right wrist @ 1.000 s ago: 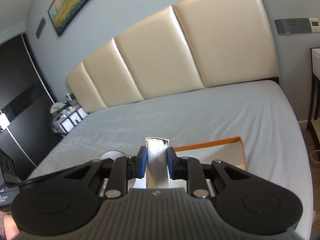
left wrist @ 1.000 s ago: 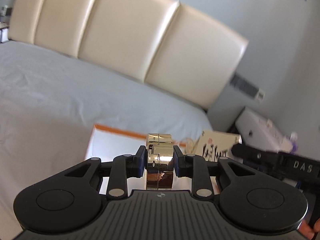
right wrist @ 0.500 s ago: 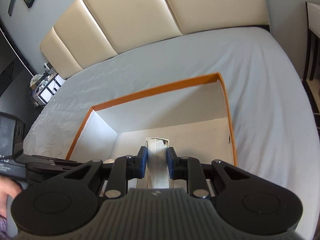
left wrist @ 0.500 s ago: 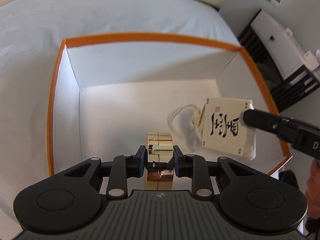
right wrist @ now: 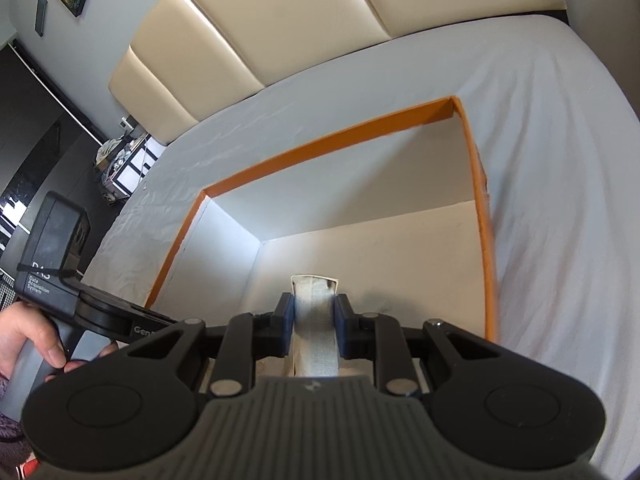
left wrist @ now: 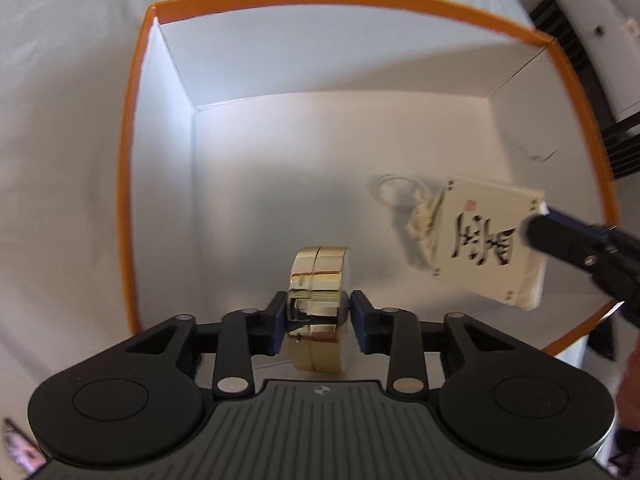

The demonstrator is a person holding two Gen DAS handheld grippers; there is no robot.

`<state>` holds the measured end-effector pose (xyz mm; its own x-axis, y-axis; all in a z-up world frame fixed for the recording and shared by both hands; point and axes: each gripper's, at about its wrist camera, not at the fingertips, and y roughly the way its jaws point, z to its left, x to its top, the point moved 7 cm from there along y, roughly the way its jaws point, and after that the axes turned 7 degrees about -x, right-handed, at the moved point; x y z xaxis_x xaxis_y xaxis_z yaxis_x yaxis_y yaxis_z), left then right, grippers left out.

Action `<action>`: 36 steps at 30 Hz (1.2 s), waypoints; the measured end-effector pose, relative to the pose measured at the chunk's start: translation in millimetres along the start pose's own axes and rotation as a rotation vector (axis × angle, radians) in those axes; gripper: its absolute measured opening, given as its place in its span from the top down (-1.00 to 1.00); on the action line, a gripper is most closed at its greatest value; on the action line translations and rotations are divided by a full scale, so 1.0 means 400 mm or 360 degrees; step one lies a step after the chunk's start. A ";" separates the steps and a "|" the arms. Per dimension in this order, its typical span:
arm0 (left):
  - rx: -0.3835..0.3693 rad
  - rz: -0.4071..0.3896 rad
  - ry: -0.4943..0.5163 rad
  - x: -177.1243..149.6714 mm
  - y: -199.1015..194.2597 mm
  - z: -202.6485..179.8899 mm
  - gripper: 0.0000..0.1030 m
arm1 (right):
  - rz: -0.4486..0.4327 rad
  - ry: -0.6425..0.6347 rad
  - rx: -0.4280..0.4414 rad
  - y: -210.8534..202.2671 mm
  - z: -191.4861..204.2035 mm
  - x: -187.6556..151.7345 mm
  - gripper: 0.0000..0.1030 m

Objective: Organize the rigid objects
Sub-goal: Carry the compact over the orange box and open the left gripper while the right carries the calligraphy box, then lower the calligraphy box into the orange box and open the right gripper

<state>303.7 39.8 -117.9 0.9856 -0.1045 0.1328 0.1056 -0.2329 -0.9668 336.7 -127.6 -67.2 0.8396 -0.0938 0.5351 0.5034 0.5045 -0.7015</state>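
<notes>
My left gripper (left wrist: 319,322) is shut on a shiny gold round case (left wrist: 318,280), held on edge low inside an orange-rimmed white box (left wrist: 132,160). My right gripper (right wrist: 313,322) is shut on a cream block with black calligraphy (left wrist: 486,240), seen edge-on in the right wrist view (right wrist: 314,320). In the left wrist view the block hangs inside the box at the right, with a knotted cream cord (left wrist: 420,216) trailing from it. The same box shows in the right wrist view (right wrist: 320,152).
The box sits on a bed with a grey sheet (right wrist: 560,120) and a cream padded headboard (right wrist: 320,20). A dark shelf unit (left wrist: 580,40) stands right of the bed, a cluttered nightstand (right wrist: 124,156) on the far side. A hand holds the left gripper's handle (right wrist: 52,280).
Both grippers tilted from facing the headboard to looking down into the box, and moved lower into it. The gold case and the calligraphy block went down with them, still held.
</notes>
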 end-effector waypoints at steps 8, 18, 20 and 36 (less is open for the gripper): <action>0.0256 -0.0005 0.0201 -0.002 0.018 -0.049 -0.11 | 0.0047 -0.0033 -0.0018 0.020 0.023 -0.012 0.61; 0.0292 -0.0242 0.0218 -0.002 -0.044 -0.036 -0.50 | 0.0047 -0.0077 -0.0009 0.029 0.056 0.000 1.00; 0.0386 -0.0315 0.0246 -0.003 -0.065 -0.027 -0.42 | 0.0031 -0.0094 -0.0012 0.028 0.070 0.009 1.00; 0.0129 -0.0814 -0.0272 -0.081 -0.225 0.140 -0.24 | 0.0420 -0.0285 -0.0273 0.176 0.103 -0.006 0.26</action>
<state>269.6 118.3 -47.5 0.8126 0.1627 0.5597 0.5803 -0.1368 -0.8028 361.7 -56.7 -98.6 0.9037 0.1799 0.3885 0.3139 0.3387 -0.8870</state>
